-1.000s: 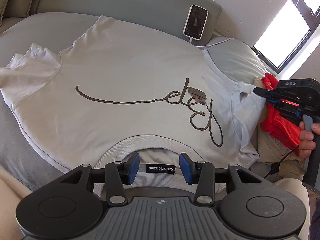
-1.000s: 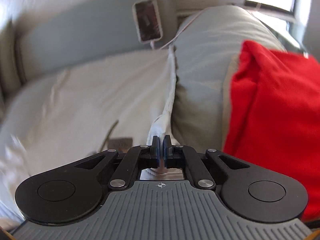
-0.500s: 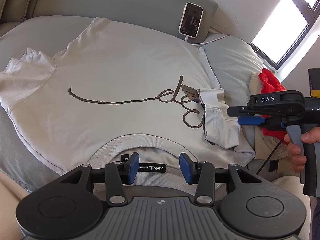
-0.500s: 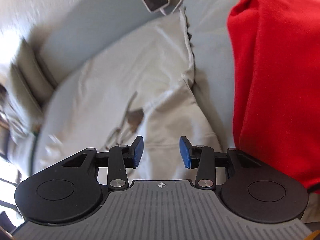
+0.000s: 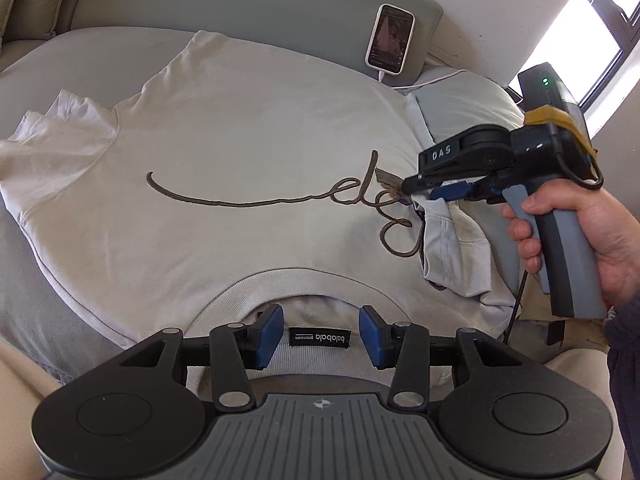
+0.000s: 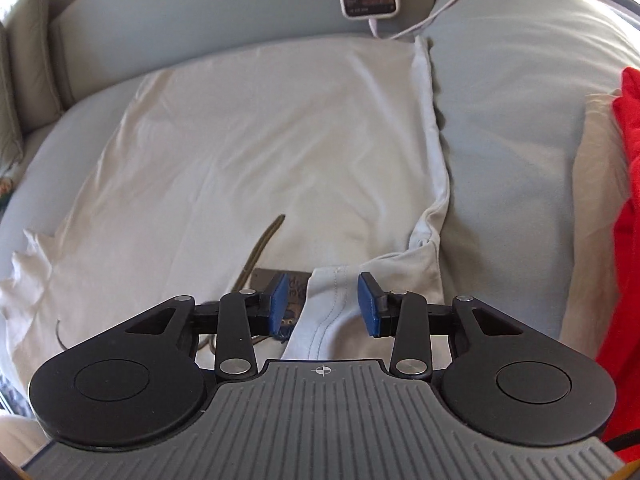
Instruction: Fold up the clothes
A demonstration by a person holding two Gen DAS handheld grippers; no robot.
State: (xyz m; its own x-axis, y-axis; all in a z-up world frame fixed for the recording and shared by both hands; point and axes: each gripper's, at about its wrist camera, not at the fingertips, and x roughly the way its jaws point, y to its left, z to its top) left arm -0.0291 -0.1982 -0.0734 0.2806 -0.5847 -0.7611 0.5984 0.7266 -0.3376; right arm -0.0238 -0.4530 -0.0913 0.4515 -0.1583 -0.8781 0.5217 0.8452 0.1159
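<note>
A cream T-shirt (image 5: 240, 152) with brown script lettering lies flat on the grey bed, collar nearest me. My left gripper (image 5: 320, 336) hovers open over the collar, the black neck label (image 5: 318, 338) showing between its fingers. The shirt's right sleeve (image 5: 452, 248) lies folded inward over the end of the lettering. My right gripper (image 5: 436, 194), held by a hand (image 5: 600, 232), sits just above that sleeve. In the right wrist view its jaws (image 6: 323, 300) are closing, with the sleeve hem (image 6: 332, 320) below and between them; the pads do not press on it.
A phone (image 5: 390, 40) on a white cable leans against the grey headboard. A grey pillow (image 6: 520, 100) lies right of the shirt, with a red garment (image 6: 624, 240) beyond it. The left sleeve (image 5: 60, 128) is bunched at the far left.
The right gripper carried the right sleeve inward, let it go onto the chest and opened. It then moved left and down over the folded sleeve. The left gripper stayed put.
</note>
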